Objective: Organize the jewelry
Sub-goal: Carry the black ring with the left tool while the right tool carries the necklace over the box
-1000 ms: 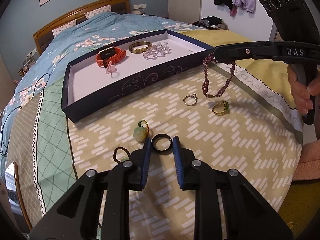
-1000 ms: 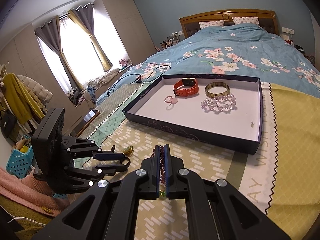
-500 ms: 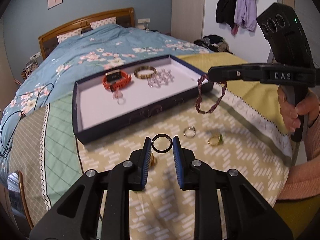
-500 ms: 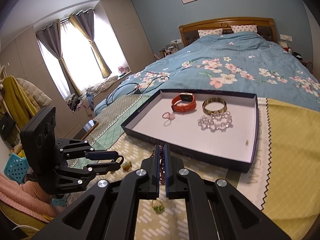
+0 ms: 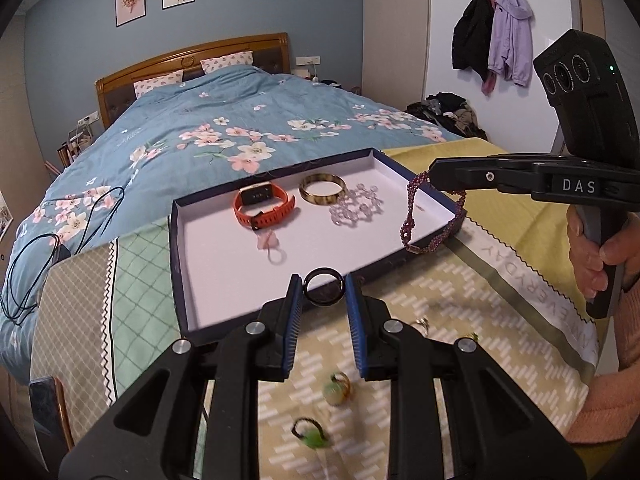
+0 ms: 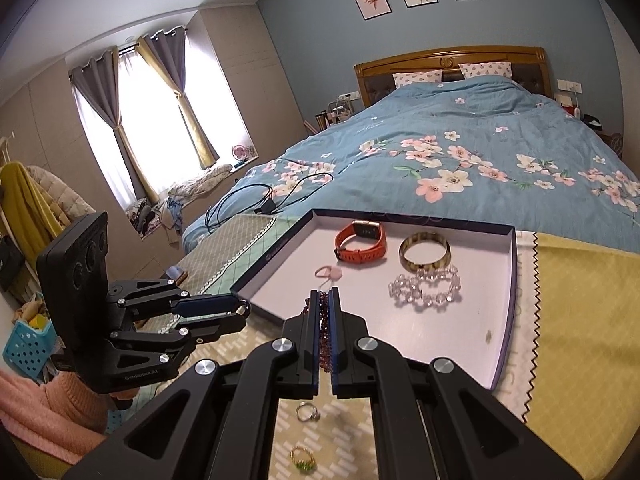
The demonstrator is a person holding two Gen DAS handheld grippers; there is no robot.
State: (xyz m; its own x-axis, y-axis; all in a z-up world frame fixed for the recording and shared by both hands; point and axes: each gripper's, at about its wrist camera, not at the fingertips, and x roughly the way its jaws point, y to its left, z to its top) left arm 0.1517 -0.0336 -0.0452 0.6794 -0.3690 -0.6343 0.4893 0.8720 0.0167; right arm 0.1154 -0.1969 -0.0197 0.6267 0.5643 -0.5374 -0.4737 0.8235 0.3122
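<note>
A black ring [image 5: 323,286] is pinched between the pads of the left tongs [image 5: 323,300], held above the near wall of the dark blue tray [image 5: 176,240]. A garnet bead bracelet [image 5: 416,216] is clamped in the closed right tongs [image 6: 325,320] and hangs over the tray's right near corner. Inside the tray are seen an orange watch [image 6: 360,242], a tortoiseshell bangle [image 6: 425,256], a clear crystal bracelet [image 6: 425,288] and a small pink charm [image 6: 329,272]. On the patterned cloth [image 5: 460,304] near the tray, several rings [image 6: 307,412] lie loose.
</note>
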